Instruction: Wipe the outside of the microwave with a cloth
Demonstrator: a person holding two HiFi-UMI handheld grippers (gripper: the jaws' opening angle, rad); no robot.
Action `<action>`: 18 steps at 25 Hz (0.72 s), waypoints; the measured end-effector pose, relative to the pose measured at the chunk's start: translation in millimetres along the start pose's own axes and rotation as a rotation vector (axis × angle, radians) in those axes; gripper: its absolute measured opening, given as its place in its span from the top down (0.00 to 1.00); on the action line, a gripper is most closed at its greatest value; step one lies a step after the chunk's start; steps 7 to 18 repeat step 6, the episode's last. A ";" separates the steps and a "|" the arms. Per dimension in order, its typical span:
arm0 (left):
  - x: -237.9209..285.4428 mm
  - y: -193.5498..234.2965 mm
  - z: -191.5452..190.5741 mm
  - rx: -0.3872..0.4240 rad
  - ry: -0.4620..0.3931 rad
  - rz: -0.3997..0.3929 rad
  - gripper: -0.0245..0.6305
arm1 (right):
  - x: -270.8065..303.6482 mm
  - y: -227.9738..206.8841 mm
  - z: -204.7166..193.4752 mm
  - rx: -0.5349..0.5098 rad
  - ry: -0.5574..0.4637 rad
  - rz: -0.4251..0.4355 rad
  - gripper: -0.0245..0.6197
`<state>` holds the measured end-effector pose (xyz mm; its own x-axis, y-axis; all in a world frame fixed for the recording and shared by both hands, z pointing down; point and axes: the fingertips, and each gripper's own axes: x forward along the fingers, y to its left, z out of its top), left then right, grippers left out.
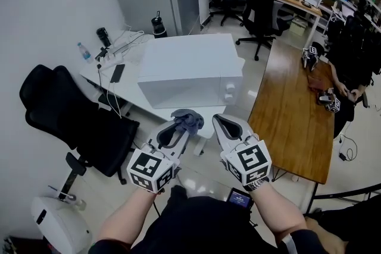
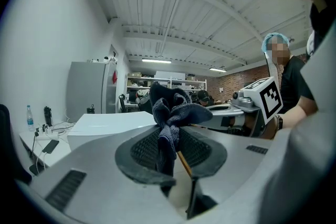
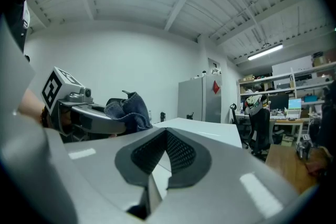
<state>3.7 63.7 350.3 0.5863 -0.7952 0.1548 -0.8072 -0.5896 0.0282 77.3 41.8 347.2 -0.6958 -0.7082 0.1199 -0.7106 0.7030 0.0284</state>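
Observation:
The white microwave stands on a white table just ahead of me. My left gripper is shut on a bunched dark blue-grey cloth, held a little short of the microwave's near bottom edge. In the left gripper view the cloth sticks up from between the pads, with the microwave behind it. My right gripper hovers beside the left one, shut and holding nothing. In the right gripper view its pads meet at the tip, and the cloth shows to the left.
A black office chair stands to the left. On the white table's far end lie a phone, cables, a water bottle and a black flask. A long wooden table runs along the right, where a person sits.

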 end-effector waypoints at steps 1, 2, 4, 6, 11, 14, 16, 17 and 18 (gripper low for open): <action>-0.6 -0.7 -0.6 0.001 0.000 0.000 0.81 | -0.2 0.6 -0.4 0.000 0.000 0.000 0.96; -1.2 -1.4 -0.9 0.001 0.001 -0.001 0.80 | -0.4 1.0 -0.3 -0.001 0.000 -0.001 0.96; -2.5 -2.3 -1.4 0.000 0.003 -0.001 0.81 | -1.0 2.1 0.0 0.000 0.000 -0.002 0.96; -4.1 -2.9 -2.3 -0.003 0.005 0.000 0.80 | -1.7 3.6 -0.3 0.002 0.002 -0.002 0.96; -4.1 -2.9 -2.3 -0.003 0.005 0.000 0.80 | -1.7 3.6 -0.3 0.002 0.002 -0.002 0.96; -4.1 -2.9 -2.3 -0.003 0.005 0.000 0.80 | -1.7 3.6 -0.3 0.002 0.002 -0.002 0.96; -4.1 -2.9 -2.3 -0.003 0.005 0.000 0.80 | -1.7 3.6 -0.3 0.002 0.002 -0.002 0.96; -4.1 -2.9 -2.3 -0.003 0.005 0.000 0.80 | -1.7 3.6 -0.3 0.002 0.002 -0.002 0.96; -4.1 -2.9 -2.3 -0.003 0.005 0.000 0.80 | -1.7 3.6 -0.3 0.002 0.002 -0.002 0.96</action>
